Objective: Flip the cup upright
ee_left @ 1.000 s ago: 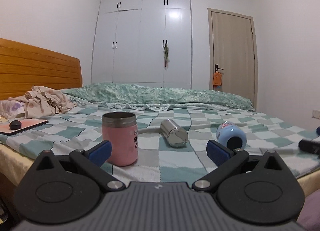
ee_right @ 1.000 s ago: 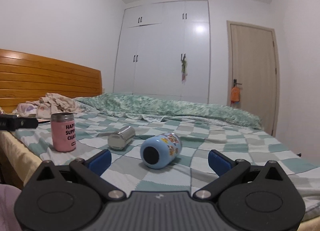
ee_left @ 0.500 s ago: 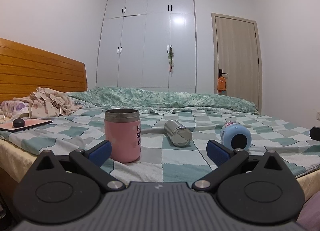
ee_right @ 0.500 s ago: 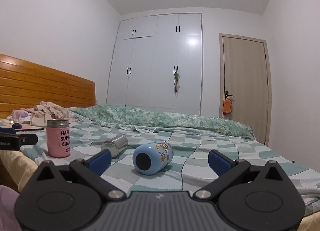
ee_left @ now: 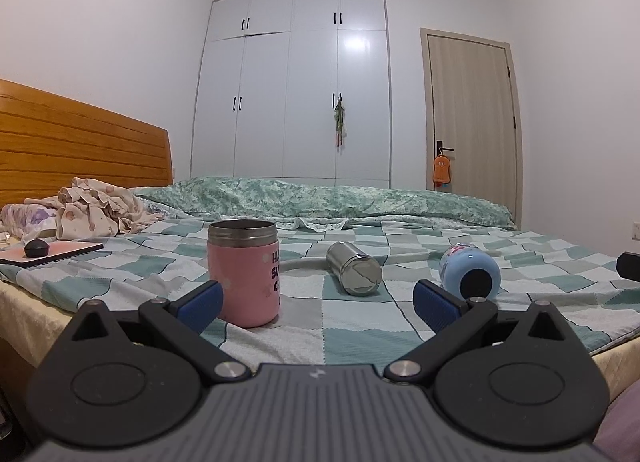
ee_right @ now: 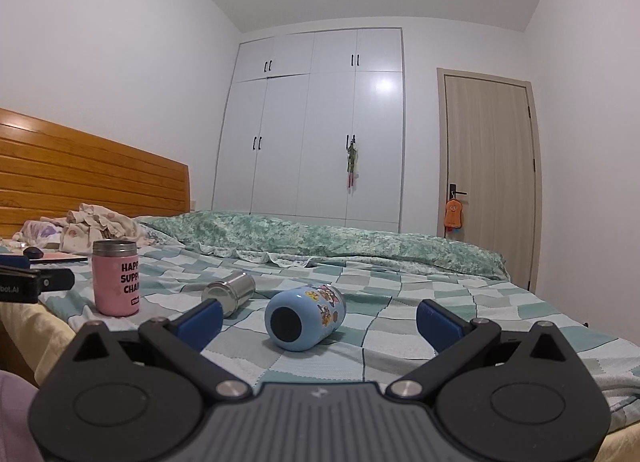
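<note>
Three cups sit on the checkered bedspread [ee_left: 360, 326]. A pink cup [ee_left: 243, 272] stands upright; it also shows in the right wrist view [ee_right: 116, 278]. A steel cup [ee_left: 353, 274] lies on its side, seen too in the right wrist view [ee_right: 229, 294]. A light blue cup with cartoon stickers [ee_right: 305, 316] lies on its side, its dark end toward me, and appears in the left wrist view [ee_left: 470, 276]. My left gripper [ee_left: 318, 302] is open and empty, just in front of the pink cup. My right gripper [ee_right: 318, 320] is open and empty, with the blue cup between its fingers, further away.
A wooden headboard [ee_left: 80, 149] is at the left. Crumpled clothes [ee_left: 96, 209] and a flat pad with a dark round object [ee_left: 38, 249] lie at the bed's left. A folded green quilt [ee_left: 340, 197] lies along the far side. The wardrobe [ee_left: 296, 93] and door [ee_left: 472, 113] stand behind.
Both grippers have dropped lower and tilted up, so the cups sit lower in the views and appear slightly closer. Both stay open. The cups have not moved.
</note>
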The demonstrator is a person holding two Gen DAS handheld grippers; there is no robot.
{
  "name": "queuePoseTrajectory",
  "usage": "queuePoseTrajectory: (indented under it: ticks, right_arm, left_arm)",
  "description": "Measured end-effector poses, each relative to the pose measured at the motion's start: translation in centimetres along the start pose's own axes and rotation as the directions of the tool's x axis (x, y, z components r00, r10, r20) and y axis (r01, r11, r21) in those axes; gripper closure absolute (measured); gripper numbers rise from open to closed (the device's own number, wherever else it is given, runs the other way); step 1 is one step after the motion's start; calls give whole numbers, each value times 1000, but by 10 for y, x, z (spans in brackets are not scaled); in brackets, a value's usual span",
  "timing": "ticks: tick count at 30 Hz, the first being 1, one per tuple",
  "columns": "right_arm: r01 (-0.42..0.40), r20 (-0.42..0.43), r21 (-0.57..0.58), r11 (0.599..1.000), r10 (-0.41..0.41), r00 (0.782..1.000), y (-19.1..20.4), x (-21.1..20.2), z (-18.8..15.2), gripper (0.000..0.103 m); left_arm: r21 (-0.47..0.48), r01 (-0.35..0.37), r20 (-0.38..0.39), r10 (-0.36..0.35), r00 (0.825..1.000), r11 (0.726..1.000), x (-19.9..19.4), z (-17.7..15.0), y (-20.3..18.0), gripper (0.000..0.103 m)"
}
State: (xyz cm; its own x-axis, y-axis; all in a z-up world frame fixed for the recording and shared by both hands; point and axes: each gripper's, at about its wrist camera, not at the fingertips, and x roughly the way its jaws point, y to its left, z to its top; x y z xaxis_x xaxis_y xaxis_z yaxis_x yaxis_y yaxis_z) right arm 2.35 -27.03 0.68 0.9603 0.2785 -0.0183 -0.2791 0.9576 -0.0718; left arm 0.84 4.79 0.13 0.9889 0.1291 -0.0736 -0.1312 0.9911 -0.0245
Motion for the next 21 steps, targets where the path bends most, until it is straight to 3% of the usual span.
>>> queuePoseTrajectory:
  ticks: [21]
  right_arm:
    - [2,2,0,1000,-2,1000,0,0,0,0]
  left_arm:
    - [7,15,6,-15,1000,1000,-1,-1,-1,0]
